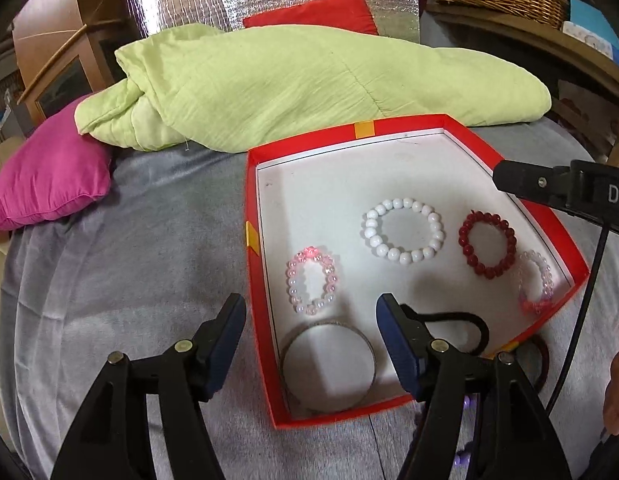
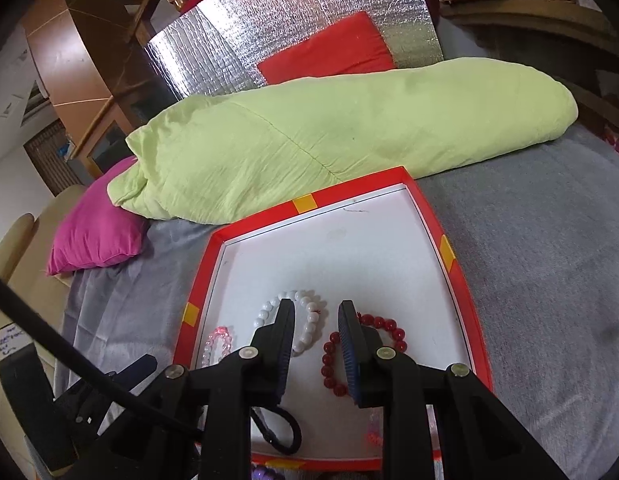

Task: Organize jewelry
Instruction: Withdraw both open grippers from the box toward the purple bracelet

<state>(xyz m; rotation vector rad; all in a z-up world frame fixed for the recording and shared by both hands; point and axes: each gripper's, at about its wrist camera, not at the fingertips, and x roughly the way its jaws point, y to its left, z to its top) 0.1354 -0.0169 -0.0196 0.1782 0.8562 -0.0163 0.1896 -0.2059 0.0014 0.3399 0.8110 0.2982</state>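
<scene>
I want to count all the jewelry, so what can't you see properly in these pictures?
- Dark red ring, left wrist view: outside the red box, partly behind its corner and the left gripper.
- Black hair tie, right wrist view: partly behind the right gripper.
- Purple beads, right wrist view: cut off by the bottom edge.
- Clear pink bracelet, right wrist view: mostly hidden by the gripper.

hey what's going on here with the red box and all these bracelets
A person with a handheld gripper in each hand is sorting jewelry into a red box on a grey-covered surface. Inside lie a white bead bracelet, a dark red bead bracelet, two pink bead bracelets, a metal bangle and a black hair tie. The left gripper and right gripper hover over the box, jaws open, holding nothing.
</scene>
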